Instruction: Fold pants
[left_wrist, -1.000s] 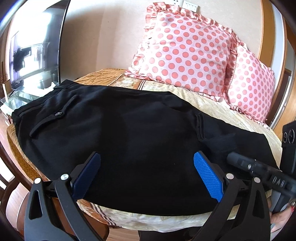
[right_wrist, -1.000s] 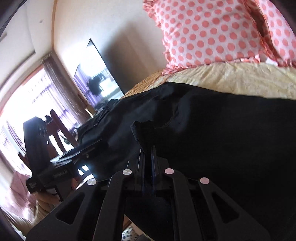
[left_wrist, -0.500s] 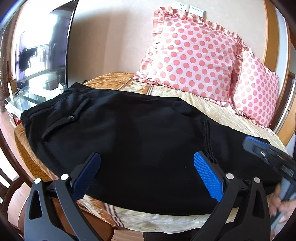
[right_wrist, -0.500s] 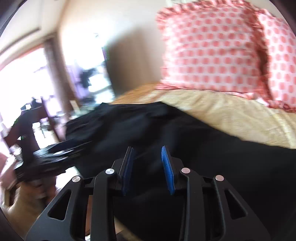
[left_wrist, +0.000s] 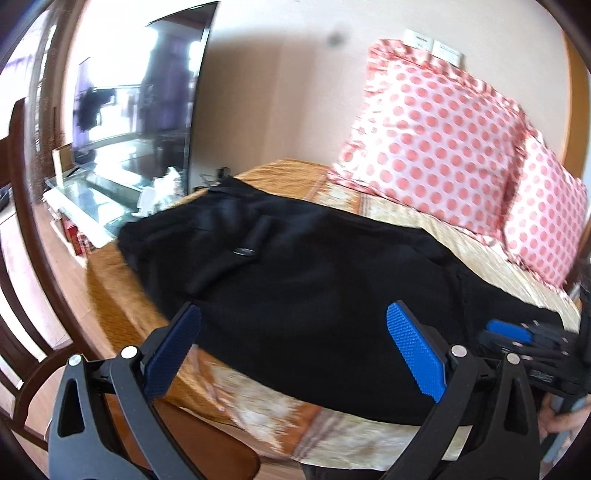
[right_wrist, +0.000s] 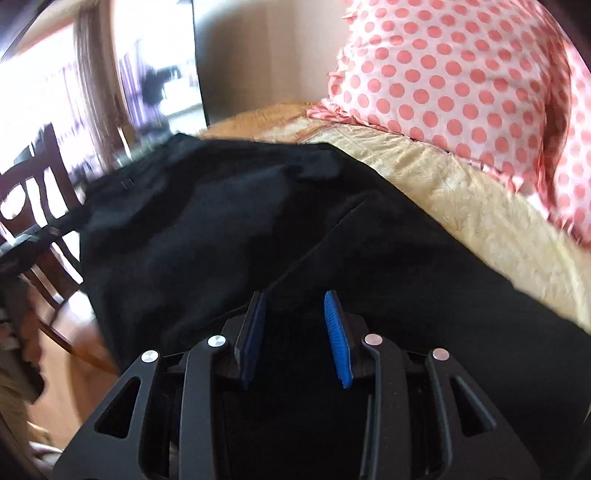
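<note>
Black pants (left_wrist: 317, 288) lie flat across the bed, waistband and a buttoned back pocket (left_wrist: 242, 252) toward the left end. My left gripper (left_wrist: 295, 332) is wide open and empty, held above the near edge of the pants. My right gripper (right_wrist: 295, 306) is open and empty, low over the black cloth (right_wrist: 221, 229); it also shows in the left wrist view (left_wrist: 517, 332) at the right edge. A fold line runs across the pants just beyond its fingertips.
Two pink polka-dot pillows (left_wrist: 443, 144) lean at the head of the bed (left_wrist: 406, 218) on a beige and gold cover. A TV (left_wrist: 140, 99) on a glass stand is at the left. A dark wooden chair (right_wrist: 33, 192) stands by the bed's near corner.
My right gripper let go of the pinched pants cloth, opened, and drew back over the leg. My left gripper swung left toward the waistband end, still open.
</note>
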